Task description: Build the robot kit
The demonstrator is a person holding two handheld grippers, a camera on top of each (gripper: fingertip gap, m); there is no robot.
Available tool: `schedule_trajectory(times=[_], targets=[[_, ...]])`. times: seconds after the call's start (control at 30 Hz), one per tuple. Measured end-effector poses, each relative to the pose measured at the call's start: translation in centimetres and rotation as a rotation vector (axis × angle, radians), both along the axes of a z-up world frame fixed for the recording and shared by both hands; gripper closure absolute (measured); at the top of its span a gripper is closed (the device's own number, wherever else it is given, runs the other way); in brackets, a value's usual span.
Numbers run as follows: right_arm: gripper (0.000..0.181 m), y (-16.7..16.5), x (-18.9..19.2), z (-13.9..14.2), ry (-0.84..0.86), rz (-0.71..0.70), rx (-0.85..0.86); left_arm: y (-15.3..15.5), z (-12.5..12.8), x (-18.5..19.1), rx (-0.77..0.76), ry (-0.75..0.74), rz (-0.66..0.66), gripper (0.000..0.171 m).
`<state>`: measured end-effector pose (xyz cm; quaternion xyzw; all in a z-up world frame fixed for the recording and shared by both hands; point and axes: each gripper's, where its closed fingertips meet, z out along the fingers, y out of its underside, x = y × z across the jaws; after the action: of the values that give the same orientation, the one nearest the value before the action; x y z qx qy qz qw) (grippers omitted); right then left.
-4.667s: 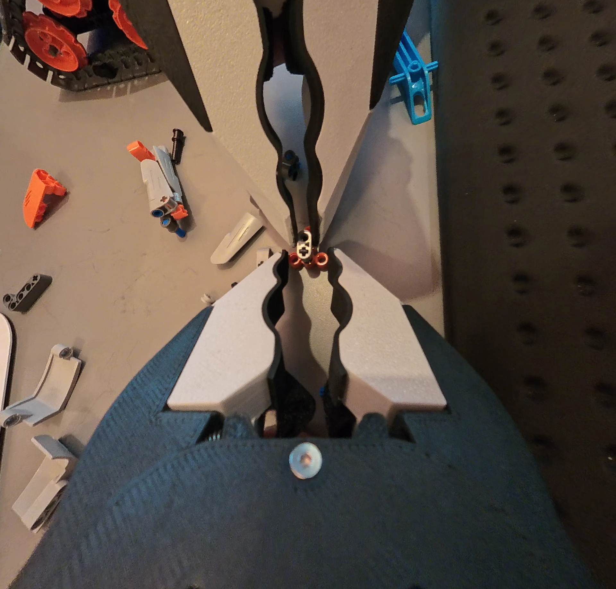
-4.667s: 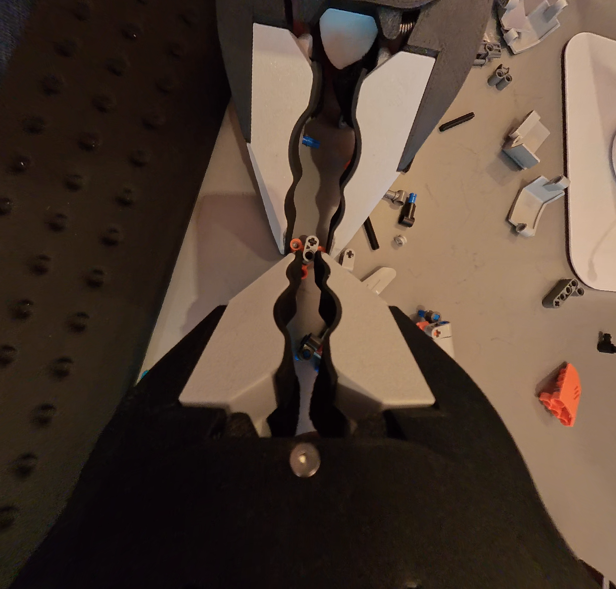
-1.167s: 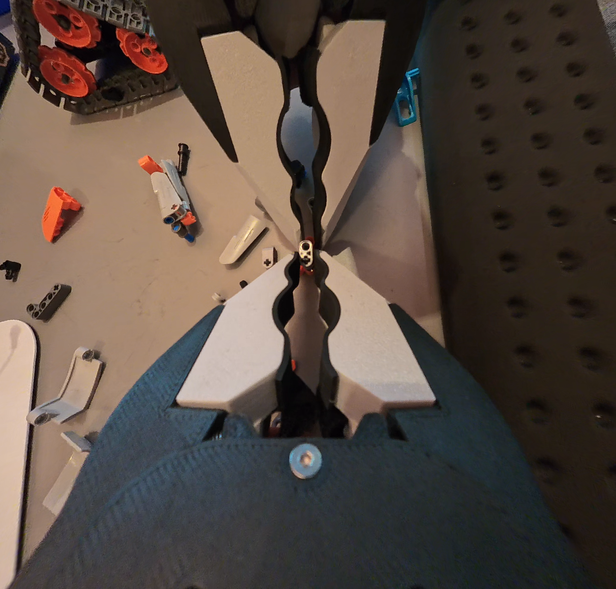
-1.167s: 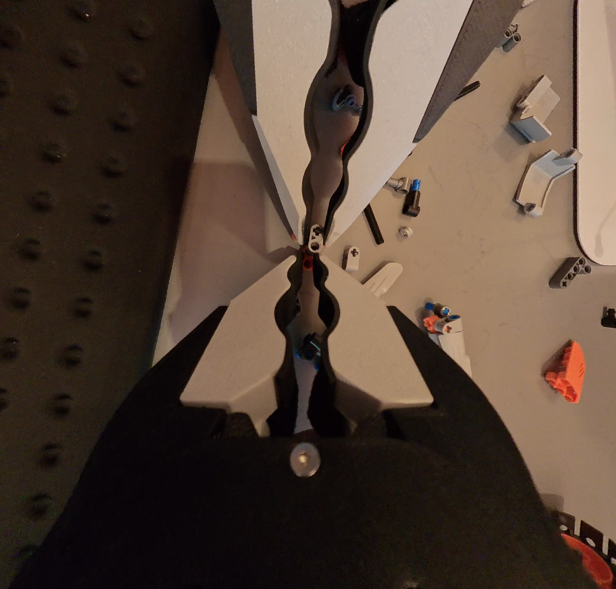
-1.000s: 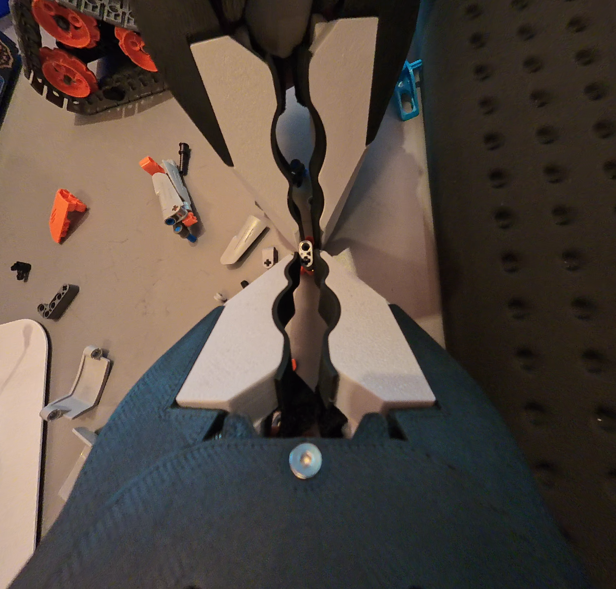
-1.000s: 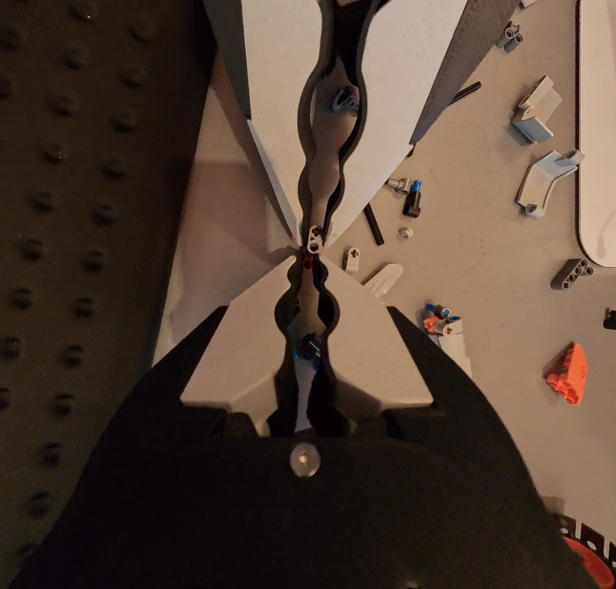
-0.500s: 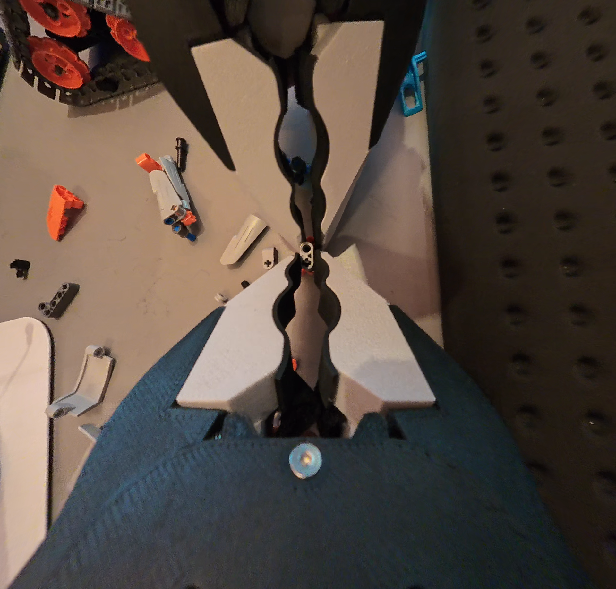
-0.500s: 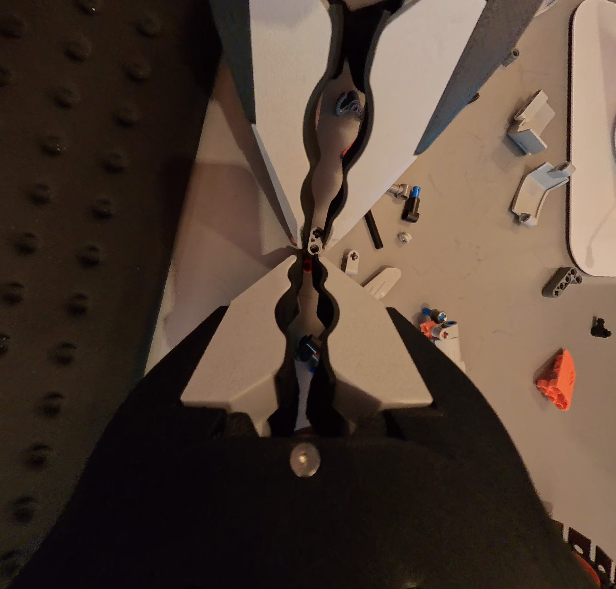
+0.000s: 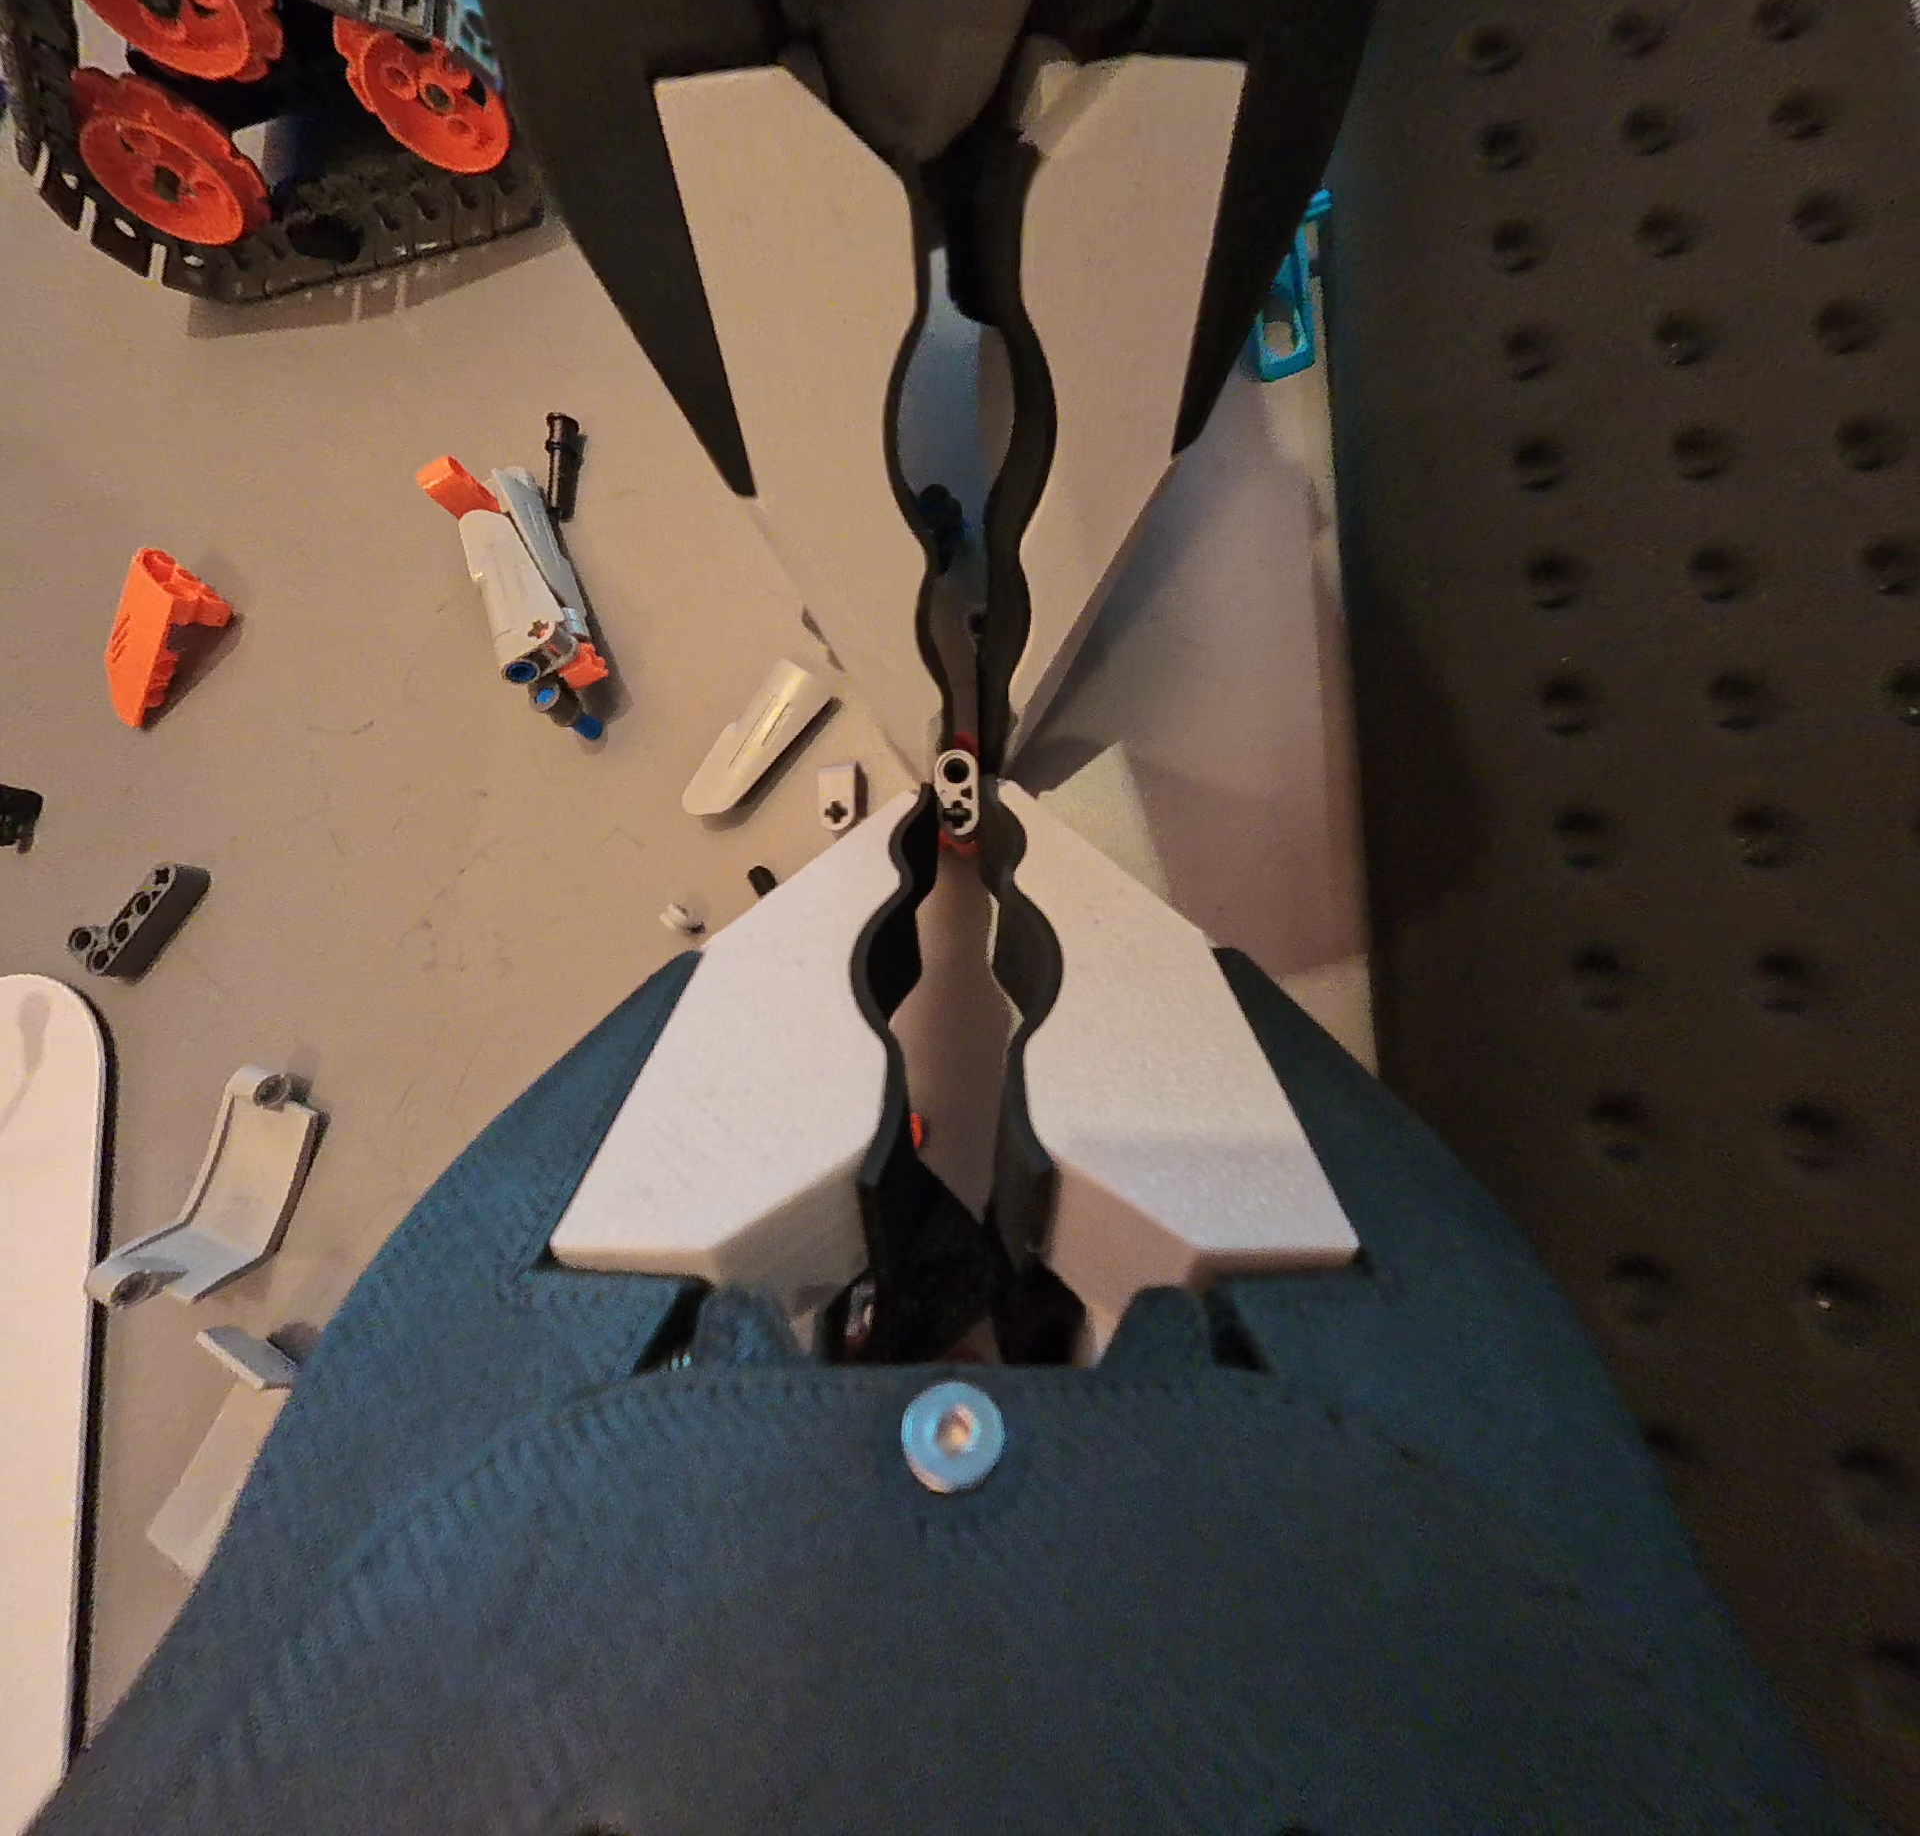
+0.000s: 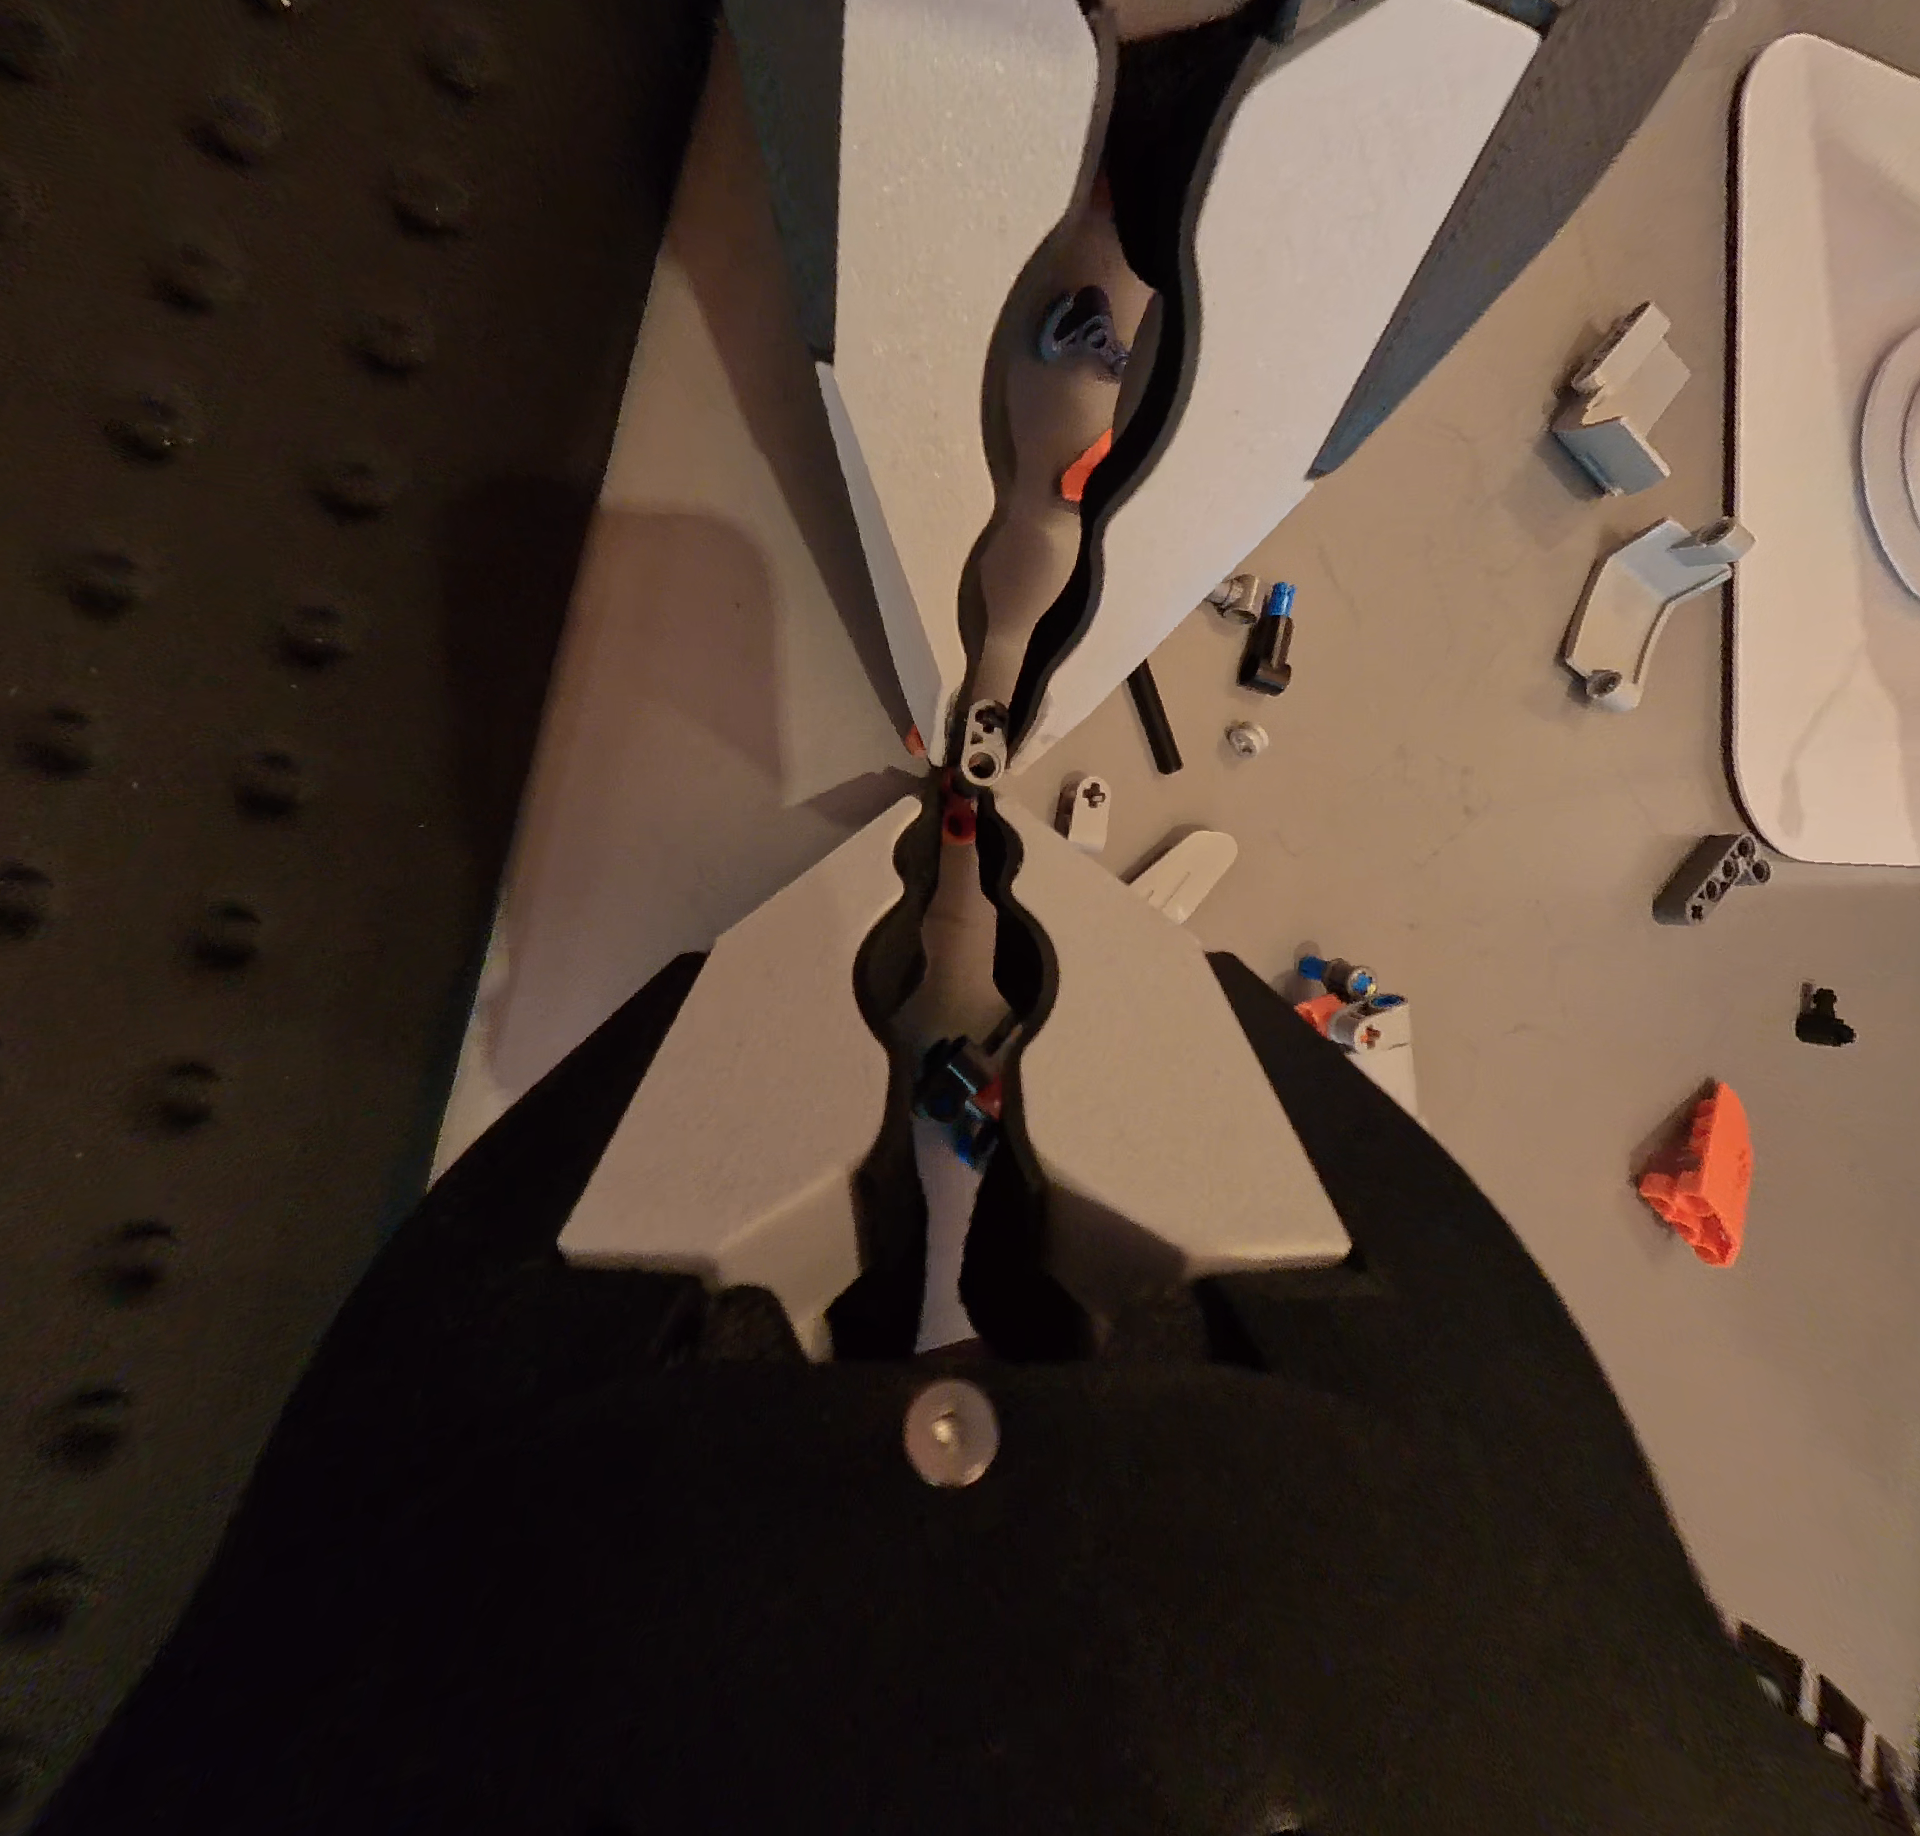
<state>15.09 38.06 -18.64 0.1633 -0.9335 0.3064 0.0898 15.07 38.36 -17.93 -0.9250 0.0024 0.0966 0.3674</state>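
Left claw (image 9: 958, 830) was clenched on a small red piece (image 9: 957, 844); tip to tip beyond it, the right claw (image 10: 961, 818) was clenched on a small white connector (image 9: 956, 776), joined above the bench (image 9: 312, 799).

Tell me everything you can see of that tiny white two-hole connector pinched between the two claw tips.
The small white plastic two-hole connector is a short, rounded link with one round hole and one cross-shaped hole. It stands lengthwise between the meeting tips of the left claw and the right claw, above the beige tabletop. A small red plastic piece sits against it. Both claws look closed at this joint; which piece each one grips is unclear.
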Motion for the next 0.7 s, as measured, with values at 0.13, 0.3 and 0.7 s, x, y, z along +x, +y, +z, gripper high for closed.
schedule_trajectory(times=[0.13,0.3,0.7], targets=[[0.176,0.0,0.0,0.0,-0.077,-0.027,-0.023,-0.1,0.0,0.0,0.007,-0.01,-0.002,0.166],[0.176,0.1,0.1,-0.1,-0.092,-0.017,-0.032,0.0,0.0,0.2,0.008,-0.017,-0.009,0.166],[0.177,0.1,0.2,-0.1,-0.109,-0.015,-0.037,-0.4,1.2,0.1,0.032,0.032,0.004,0.171]])
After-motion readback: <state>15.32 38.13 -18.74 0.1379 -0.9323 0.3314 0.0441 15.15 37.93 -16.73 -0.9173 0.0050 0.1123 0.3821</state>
